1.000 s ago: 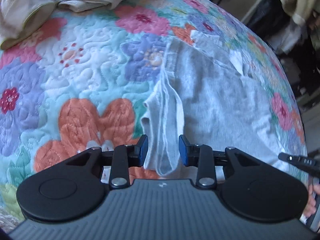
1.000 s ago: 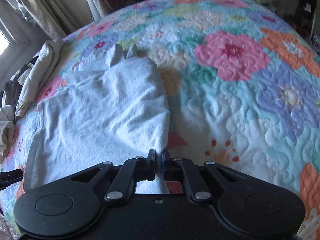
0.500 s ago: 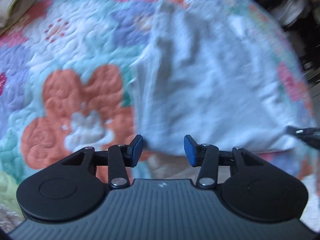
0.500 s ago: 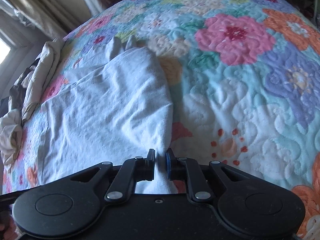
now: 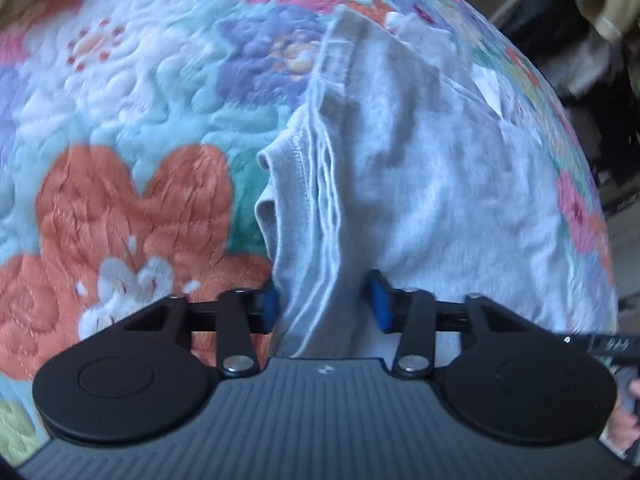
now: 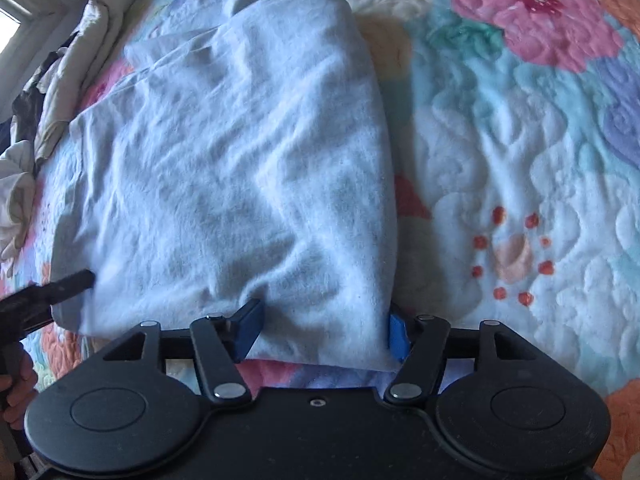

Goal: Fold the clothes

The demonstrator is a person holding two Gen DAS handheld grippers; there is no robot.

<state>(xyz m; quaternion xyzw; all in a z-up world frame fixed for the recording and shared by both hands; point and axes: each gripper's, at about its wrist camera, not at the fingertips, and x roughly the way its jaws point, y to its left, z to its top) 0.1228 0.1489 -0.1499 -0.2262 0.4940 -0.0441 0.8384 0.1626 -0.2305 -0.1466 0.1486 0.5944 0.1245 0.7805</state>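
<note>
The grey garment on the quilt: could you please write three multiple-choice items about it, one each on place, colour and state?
1. Where does the grey garment lie?
A. on a floral quilt
B. on a bare wooden floor
C. inside a basket

2. What colour are the pads on the jaws of the right gripper?
A. red
B. blue
C. yellow

3. How does the garment's hem stand with the left gripper?
A. far off, out of its view
B. bunched between its jaws
C. draped over its camera, blocking the view

Answers:
1 A, since the floral quilt spreads under and around the cloth.
2 B, as both pads show blue in the right wrist view.
3 B, since a gathered fold of cloth runs between the closing jaws; the right jaws are opening, cloth between them.
</note>
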